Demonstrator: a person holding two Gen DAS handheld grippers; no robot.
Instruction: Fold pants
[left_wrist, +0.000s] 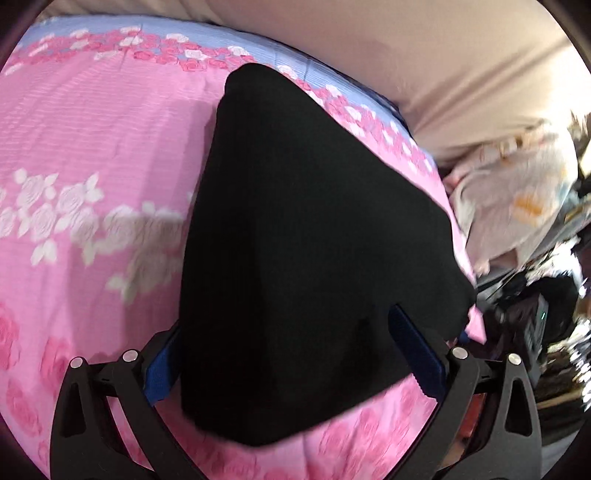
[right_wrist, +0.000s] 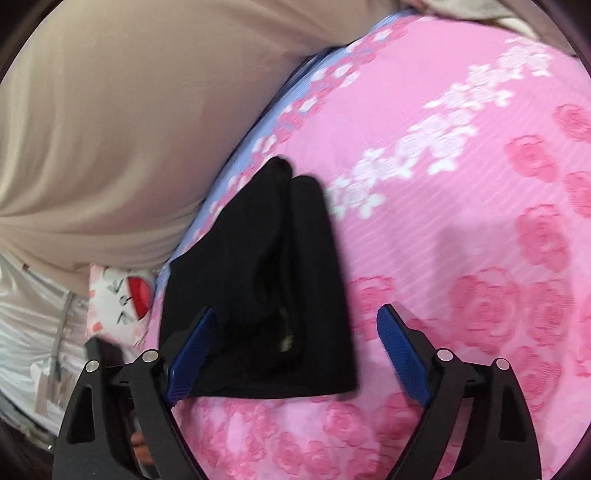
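- The pants (left_wrist: 306, 240) are plain black, with no pattern or detail readable on the dark cloth.
- They lie folded into a compact stack on the pink rose-patterned bedspread (left_wrist: 92, 147), close to its blue-banded edge.
- In the right wrist view the pants (right_wrist: 258, 295) show at least 2 layers, with a fold line running lengthwise and 2 rounded ends at the far tip.
- The near edge lies straight and flat on the bedspread (right_wrist: 461, 221).
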